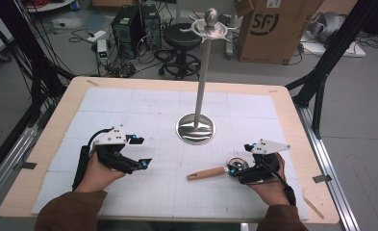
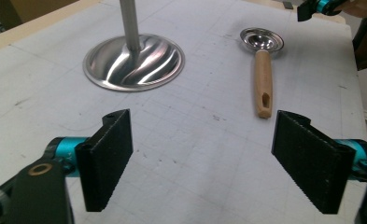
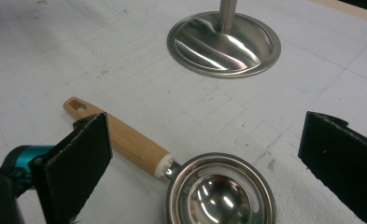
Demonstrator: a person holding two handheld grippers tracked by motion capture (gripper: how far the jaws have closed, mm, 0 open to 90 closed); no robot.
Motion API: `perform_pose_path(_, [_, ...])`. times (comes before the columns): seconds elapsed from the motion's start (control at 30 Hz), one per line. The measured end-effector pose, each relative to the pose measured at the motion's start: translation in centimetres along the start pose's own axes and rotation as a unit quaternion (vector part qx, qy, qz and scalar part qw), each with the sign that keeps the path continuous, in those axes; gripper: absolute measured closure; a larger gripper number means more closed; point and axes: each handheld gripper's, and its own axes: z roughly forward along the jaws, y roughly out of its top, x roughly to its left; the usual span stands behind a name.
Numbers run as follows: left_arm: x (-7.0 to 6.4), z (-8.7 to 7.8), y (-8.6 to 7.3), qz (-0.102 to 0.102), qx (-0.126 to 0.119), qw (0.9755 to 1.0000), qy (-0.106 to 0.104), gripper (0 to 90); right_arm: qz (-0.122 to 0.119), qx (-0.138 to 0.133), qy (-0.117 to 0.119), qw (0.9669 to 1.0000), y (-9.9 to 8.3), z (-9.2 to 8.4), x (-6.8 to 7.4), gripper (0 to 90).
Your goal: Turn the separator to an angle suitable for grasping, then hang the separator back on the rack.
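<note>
Nearest, the right hand-held gripper (image 1: 235,169) stands released astride the round steel measuring scoop with wooden handle (image 1: 215,171), whose handle points left toward the released left hand-held gripper (image 1: 141,151).

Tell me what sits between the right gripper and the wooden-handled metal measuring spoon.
Nothing visible. The right gripper hangs open directly over the wooden-handled steel measuring spoon, whose bowl lies between its jaws on the white mat.

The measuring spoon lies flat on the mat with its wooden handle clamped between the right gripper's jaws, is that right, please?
Not quite: the measuring spoon does lie flat on the mat, but the right gripper is open, its jaws apart on either side of the spoon, as the right gripper view shows.
</note>
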Motion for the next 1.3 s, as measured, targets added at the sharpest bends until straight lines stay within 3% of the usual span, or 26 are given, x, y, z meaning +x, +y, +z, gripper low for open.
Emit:
perform_pose_path(0.23, [0.2, -0.1, 0.0, -0.003, -0.008, 0.9999, 0.008, 17.3, 0.007, -0.004, 0.015, 0.9998, 0.1, -0.1, 0.2, 1.6])
perform_pose_path(0.67, [0.2, 0.0, 0.0, -0.004, -0.003, 0.9998, 0.018, 10.8, 0.000, 0.008, 0.016, 0.9998, -0.1, 0.1, 0.2, 1.6])
perform_pose_path(0.83, [0.5, -0.1, -0.1, -0.015, -0.004, 0.9996, 0.024, 10.9, 0.003, 0.006, 0.028, 0.9996, 0.3, 0.1, 0.2, 1.6])
perform_pose_path(1.1, [0.8, -0.8, -0.8, -0.019, -0.003, 0.9991, 0.037, 11.0, -0.020, 0.019, 0.036, 0.9990, 0.8, 0.5, 0.5, 1.6])
perform_pose_path(1.3, [0.7, -1.2, -0.8, -0.017, -0.016, 0.9992, 0.031, 11.0, -0.041, 0.032, 0.040, 0.9978, 1.8, 0.6, 1.0, 1.7])
